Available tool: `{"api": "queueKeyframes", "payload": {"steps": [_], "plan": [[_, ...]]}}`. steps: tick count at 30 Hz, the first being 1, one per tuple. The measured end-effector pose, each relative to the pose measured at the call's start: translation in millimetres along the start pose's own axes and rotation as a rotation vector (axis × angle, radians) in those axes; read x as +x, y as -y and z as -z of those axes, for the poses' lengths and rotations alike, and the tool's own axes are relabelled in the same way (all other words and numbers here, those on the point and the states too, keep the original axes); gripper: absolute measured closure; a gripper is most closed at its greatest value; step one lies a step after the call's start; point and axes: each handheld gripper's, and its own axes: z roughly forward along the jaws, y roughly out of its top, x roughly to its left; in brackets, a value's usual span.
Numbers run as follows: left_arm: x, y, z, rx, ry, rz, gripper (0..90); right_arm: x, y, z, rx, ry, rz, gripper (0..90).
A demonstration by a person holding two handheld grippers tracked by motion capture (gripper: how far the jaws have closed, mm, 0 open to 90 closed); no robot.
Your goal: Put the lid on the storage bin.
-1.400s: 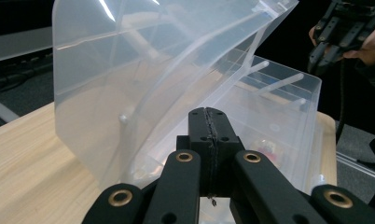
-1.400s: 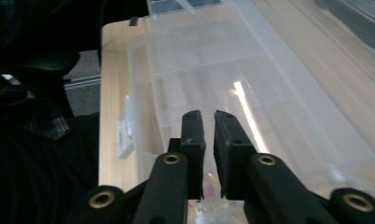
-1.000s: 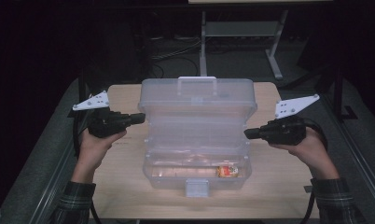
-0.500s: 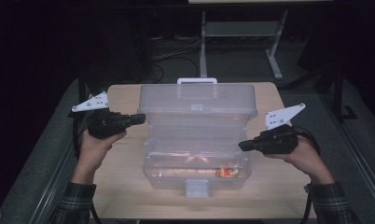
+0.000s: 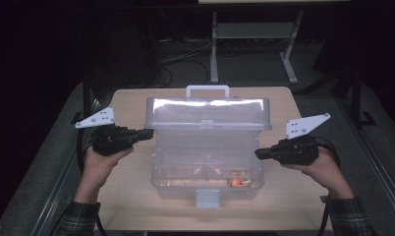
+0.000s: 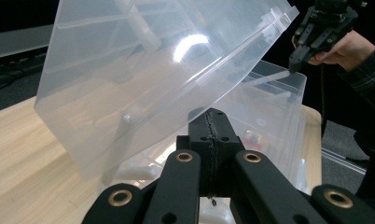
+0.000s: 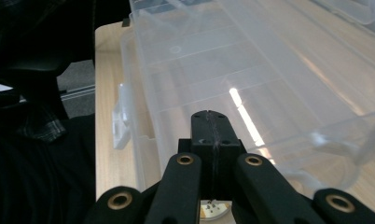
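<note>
Table (image 5: 136, 201): pale wood top; the box stands at its middle, with bare board on the left, right and near sides.
Tool box (image 5: 208, 169): clear plastic, long axis running left to right across the table, between the two grippers; its front latch (image 5: 208, 197) faces the near edge.
Lid (image 5: 208, 113): tilted up over the far half of the box, neither flat open nor shut; its carry handle (image 5: 208, 90) points to the far side. In the left gripper view the lid (image 6: 143, 70) slants overhead, above the jaw tips.
Left gripper (image 5: 147, 133): jaws pressed together, pinching nothing; tip at the lid's left end, whether touching or just short I cannot tell.
Right gripper (image 5: 258, 153): jaws pressed together on nothing; tip at the right end wall of the box, below the lid edge and lower than the left one. In the right gripper view its jaws point along the clear tray (image 7: 251, 88).
Key relation: the lid lies inward of both tips, to the right of the left gripper and to the left of the right. The left tip sits nearer the lid's edge, so I judge that hand better placed to swing it; the right seems set to steady the base.
Contents: a small red and orange item (image 5: 239, 182) in the near right corner of the base; too blurred to name.
Writing: no brand, label or lettering legible.
</note>
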Motion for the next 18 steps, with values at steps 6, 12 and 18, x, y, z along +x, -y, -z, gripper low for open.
{"api": "queueKeyframes", "payload": {"steps": [6, 12, 18], "plan": [[-3.9, 6.7, 0.2, 0.005, 0.009, 0.001, 89.7, -0.3, 2.3, 9.4, -0.039, 0.034, -0.006, 90.0], [-7.5, 12.8, 0.9, 0.012, 0.016, 0.003, 89.7, -1.2, 5.3, 17.2, -0.078, 0.056, -0.024, 90.0], [-10.6, 18.0, 1.5, 0.015, 0.021, 0.007, 89.6, -3.5, 9.8, 21.5, -0.115, 0.065, -0.042, 90.0]]}}
